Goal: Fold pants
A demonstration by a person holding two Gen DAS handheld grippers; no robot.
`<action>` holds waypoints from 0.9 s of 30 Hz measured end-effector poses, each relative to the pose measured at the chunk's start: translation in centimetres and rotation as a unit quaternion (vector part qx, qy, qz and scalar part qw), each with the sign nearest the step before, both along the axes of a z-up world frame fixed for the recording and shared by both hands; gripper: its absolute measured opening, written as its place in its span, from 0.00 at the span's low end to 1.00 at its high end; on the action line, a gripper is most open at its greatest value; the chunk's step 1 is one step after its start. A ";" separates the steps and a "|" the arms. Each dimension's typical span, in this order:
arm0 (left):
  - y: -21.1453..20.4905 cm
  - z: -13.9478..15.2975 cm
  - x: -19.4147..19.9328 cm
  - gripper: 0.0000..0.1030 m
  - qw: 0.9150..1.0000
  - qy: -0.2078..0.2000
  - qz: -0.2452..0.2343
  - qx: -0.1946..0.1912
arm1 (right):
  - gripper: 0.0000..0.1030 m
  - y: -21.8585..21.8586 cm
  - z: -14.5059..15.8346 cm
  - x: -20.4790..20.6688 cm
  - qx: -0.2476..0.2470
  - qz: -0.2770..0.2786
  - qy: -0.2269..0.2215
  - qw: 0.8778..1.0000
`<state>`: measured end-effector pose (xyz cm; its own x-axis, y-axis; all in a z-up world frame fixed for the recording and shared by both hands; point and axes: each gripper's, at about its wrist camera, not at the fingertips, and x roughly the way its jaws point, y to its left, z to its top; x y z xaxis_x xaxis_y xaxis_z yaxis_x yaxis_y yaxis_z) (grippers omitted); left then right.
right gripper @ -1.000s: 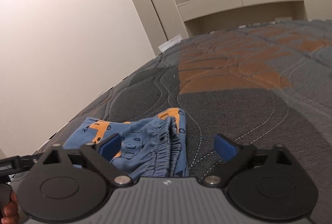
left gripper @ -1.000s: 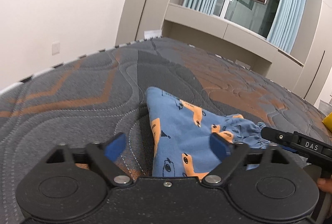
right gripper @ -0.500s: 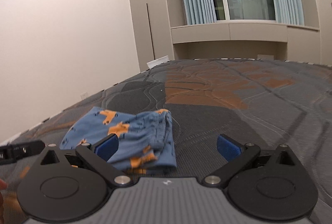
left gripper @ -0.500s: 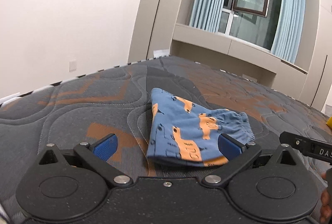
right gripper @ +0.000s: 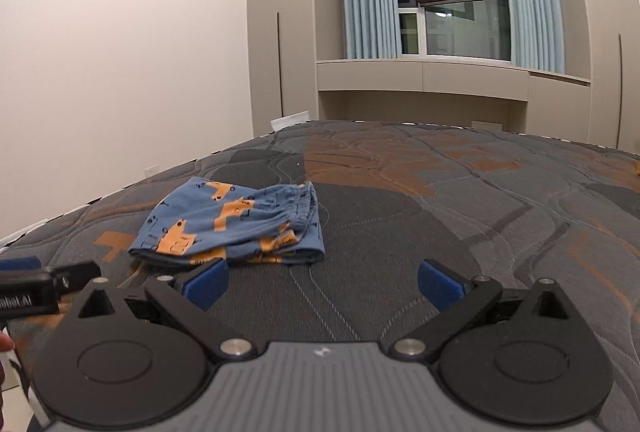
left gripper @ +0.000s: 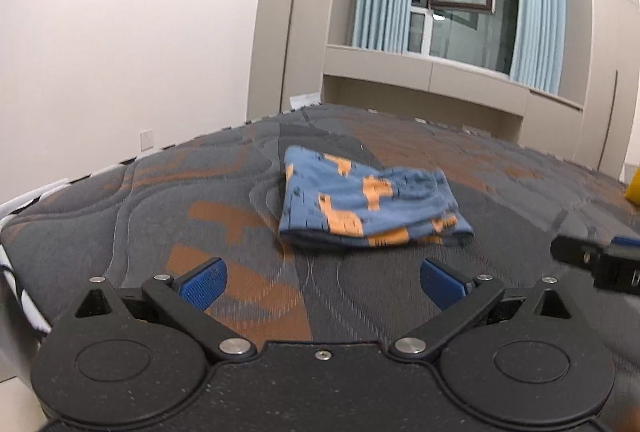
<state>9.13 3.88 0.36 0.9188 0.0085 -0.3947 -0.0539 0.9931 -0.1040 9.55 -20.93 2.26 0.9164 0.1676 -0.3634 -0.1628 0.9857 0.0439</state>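
Note:
The blue pants with orange prints (left gripper: 368, 205) lie folded in a compact stack on the grey and orange quilted mattress (left gripper: 240, 187). They also show in the right wrist view (right gripper: 236, 226), elastic waistband to the right. My left gripper (left gripper: 322, 282) is open and empty, held back from the pants near the mattress's front edge. My right gripper (right gripper: 322, 282) is open and empty, just short of the pants' near edge. The right gripper's tip shows at the right of the left wrist view (left gripper: 596, 262), and the left gripper's tip at the left of the right wrist view (right gripper: 44, 282).
The mattress stretches far to the right and back (right gripper: 500, 191). A white wall (left gripper: 120, 31) runs along its left side. Cabinets and a curtained window (right gripper: 444, 3) stand behind. A yellow object (left gripper: 633, 187) sits at the far right edge.
Both grippers have pulled back and up from the pants, staying open. The folded pants now lie free on the mattress, farther from both cameras.

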 end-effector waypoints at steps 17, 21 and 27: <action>1.2 -0.9 -2.1 0.99 1.000 0.010 0.015 -0.006 | 1.00 -0.8 -3.2 -4.1 0.005 -0.016 -0.022 1.000; 1.5 -1.1 -1.9 0.99 1.000 0.012 0.020 -0.003 | 1.00 -1.3 -3.9 -3.4 0.022 -0.018 -0.006 1.000; 1.4 -1.2 -1.9 0.99 1.000 0.011 0.022 0.000 | 1.00 -1.5 -4.0 -3.6 0.029 -0.014 -0.011 0.999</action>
<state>7.26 5.27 -0.79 0.9085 0.0483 -0.4151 -0.0990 0.9899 -0.1014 5.97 -22.45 -1.79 0.9286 0.1619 -0.3340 -0.1369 0.9858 0.0973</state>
